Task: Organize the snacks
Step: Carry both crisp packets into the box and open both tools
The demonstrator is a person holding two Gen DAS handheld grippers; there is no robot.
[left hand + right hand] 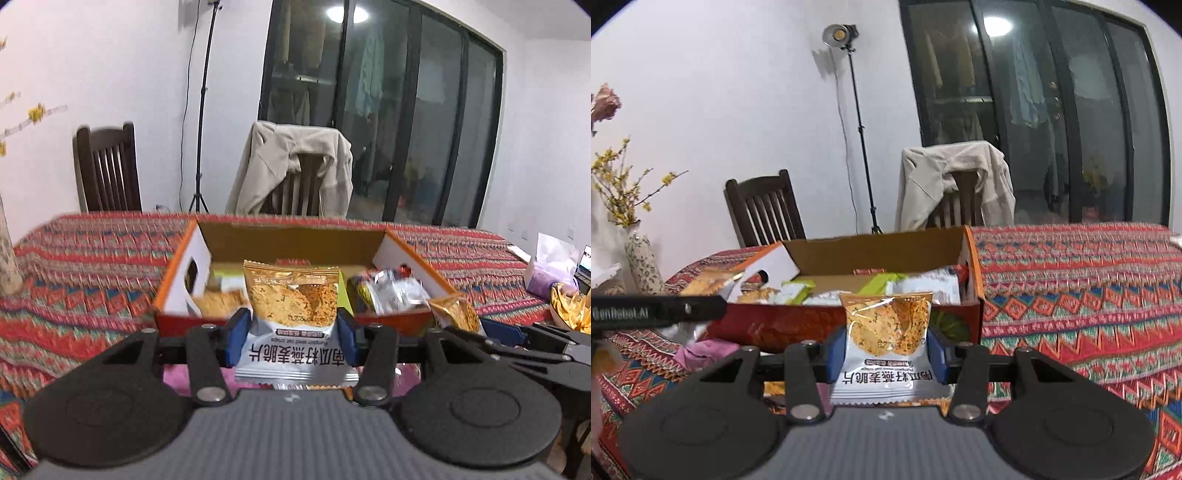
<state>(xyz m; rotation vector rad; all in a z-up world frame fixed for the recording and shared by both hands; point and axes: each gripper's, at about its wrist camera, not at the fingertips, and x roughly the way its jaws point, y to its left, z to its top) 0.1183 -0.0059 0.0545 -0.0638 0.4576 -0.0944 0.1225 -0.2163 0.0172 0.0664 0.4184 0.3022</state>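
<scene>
My left gripper is shut on a silver and gold oat crisp packet, held upright just before the near wall of an open orange cardboard box. Several snack packets lie inside the box. My right gripper is shut on a matching oat crisp packet, held in front of the same box near its right corner. In the left wrist view the right gripper shows at the right with its packet. In the right wrist view the left gripper enters from the left with its packet.
A patterned red tablecloth covers the table. A vase of yellow flowers stands at the left end. A crumpled pink wrapper lies before the box. A tissue pack and a bowl of chips sit at the right. Two chairs stand behind.
</scene>
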